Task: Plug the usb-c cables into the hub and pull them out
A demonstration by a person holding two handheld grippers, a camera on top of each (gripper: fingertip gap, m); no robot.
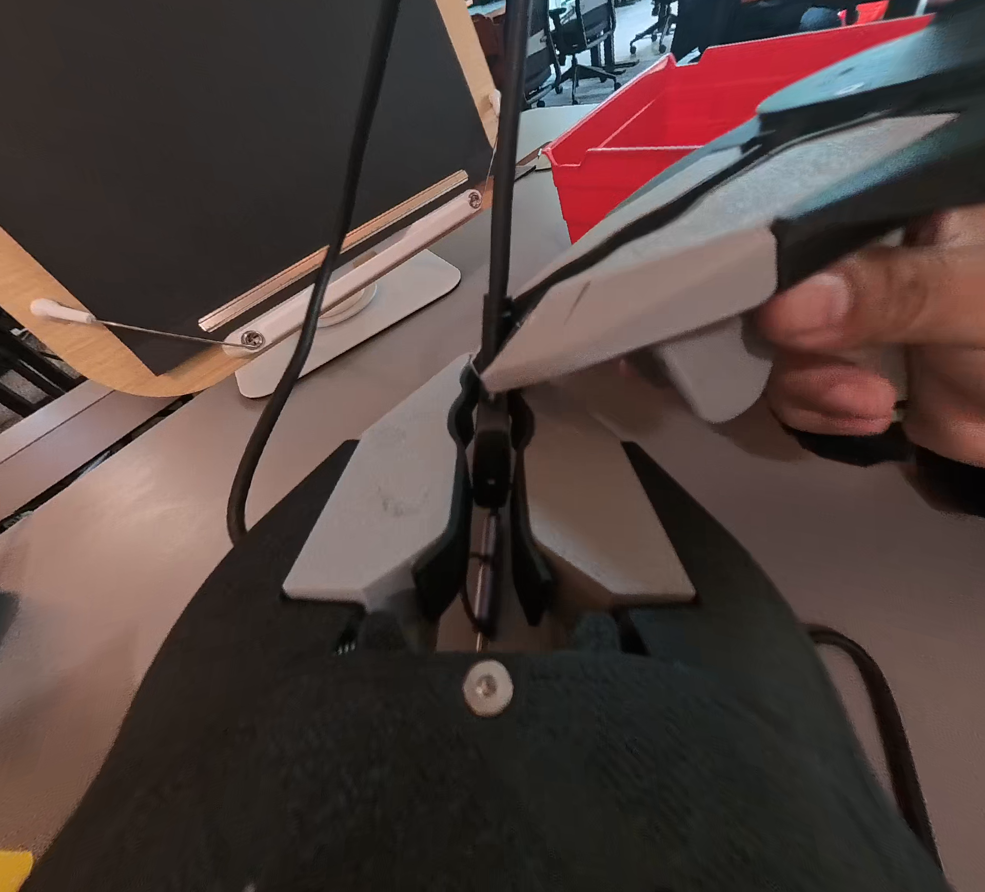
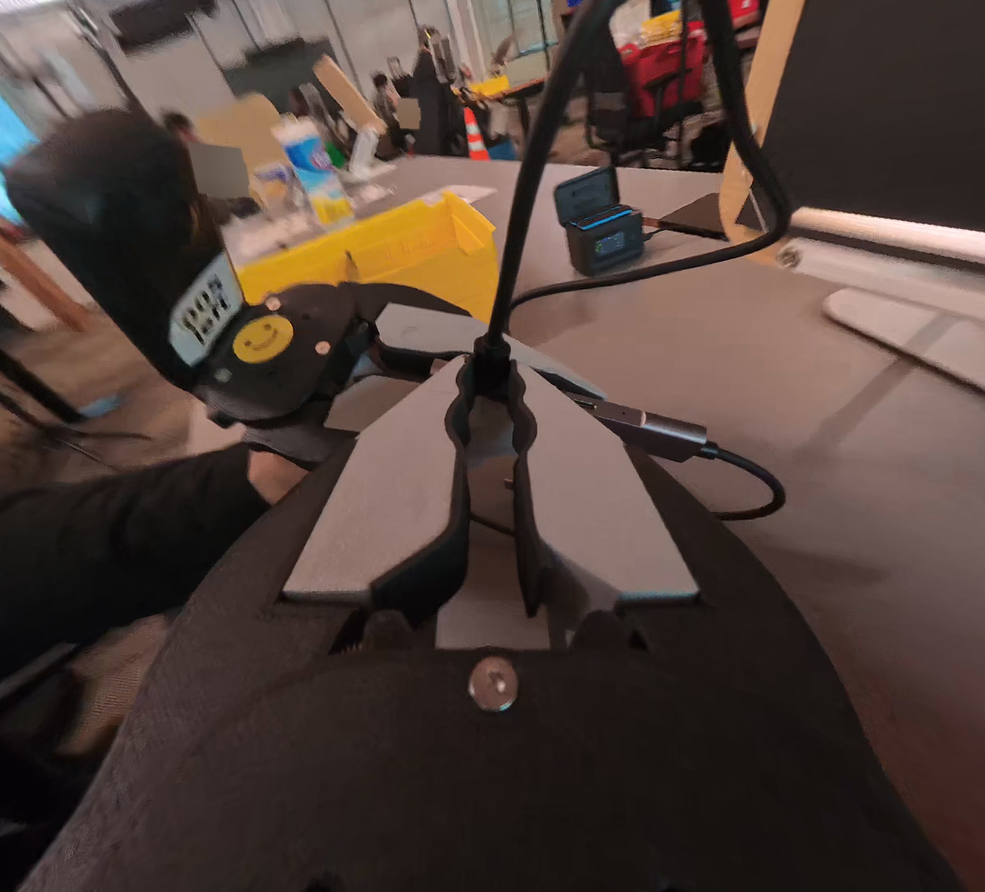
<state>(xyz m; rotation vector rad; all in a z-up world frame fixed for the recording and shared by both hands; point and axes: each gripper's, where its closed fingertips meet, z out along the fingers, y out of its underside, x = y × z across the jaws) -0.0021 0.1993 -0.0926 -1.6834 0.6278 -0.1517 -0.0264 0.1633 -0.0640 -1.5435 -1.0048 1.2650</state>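
Clamped between the left gripper's (image 1: pixel 491 432) grey jaws, a slim grey hub (image 1: pixel 489 568) is steadied while the right gripper (image 2: pixel 493 387), closed on the thick black usb-c cable's plug (image 2: pixel 493 360), is positioned at its port.

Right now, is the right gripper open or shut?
Shut: in the right wrist view, the right gripper has its fingertips closed on the black cable at its plug end.

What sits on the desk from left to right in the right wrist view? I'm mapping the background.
Yellow bin → small black case with its lid open → white stand base.
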